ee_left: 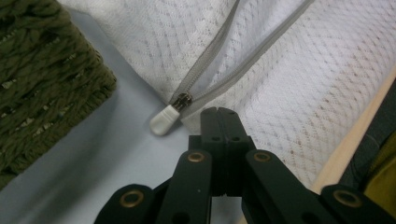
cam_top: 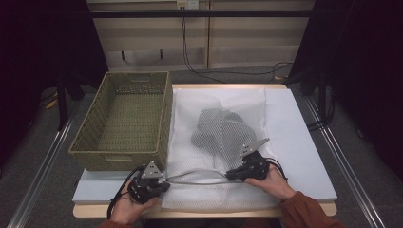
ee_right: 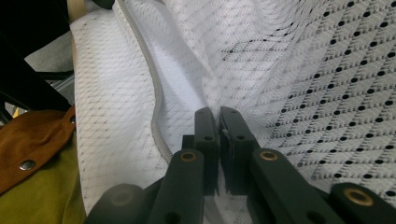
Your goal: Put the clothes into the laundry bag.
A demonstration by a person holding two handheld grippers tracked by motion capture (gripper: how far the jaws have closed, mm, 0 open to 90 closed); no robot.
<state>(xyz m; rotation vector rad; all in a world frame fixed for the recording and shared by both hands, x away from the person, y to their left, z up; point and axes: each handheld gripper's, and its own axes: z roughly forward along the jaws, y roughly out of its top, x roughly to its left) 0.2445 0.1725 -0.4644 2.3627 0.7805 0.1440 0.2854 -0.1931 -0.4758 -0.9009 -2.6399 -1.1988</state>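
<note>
Across the lower middle of the high view, a white mesh laundry bag (cam_top: 223, 142) is spread flat on the pale worktop (cam_top: 304, 142), with a dark grey garment (cam_top: 216, 130) seen through its netting near the centre. A grey zipper (cam_top: 195, 176) runs along the bag's lower edge between the two hands.

At lower left, the left hand-held gripper (cam_top: 164, 183) is seen at the bag's corner; in the left gripper view its jaws are pressed together, with nothing visibly pinched, just beside the white zipper pull (ee_left: 163, 120), which lies on the worktop at the closed end of the zipper. At lower right, the right hand-held gripper (cam_top: 229, 175) is clamped on the mesh beside the zipper; in the right gripper view a thin fold of fabric is caught between the nearly closed jaws.

The bag is judged light, limp and prone to bunching, so it would slide or drag unless held taut. The small, smooth pull looks slippery and is best pinched squarely, while the fabric is held close to the zipper tape rather than on loose netting.

An olive woven basket (cam_top: 123, 121) stands at left of the bag. What kind of garment lies inside cannot be made out, and how far the zipper is opened is hard to judge.
</note>
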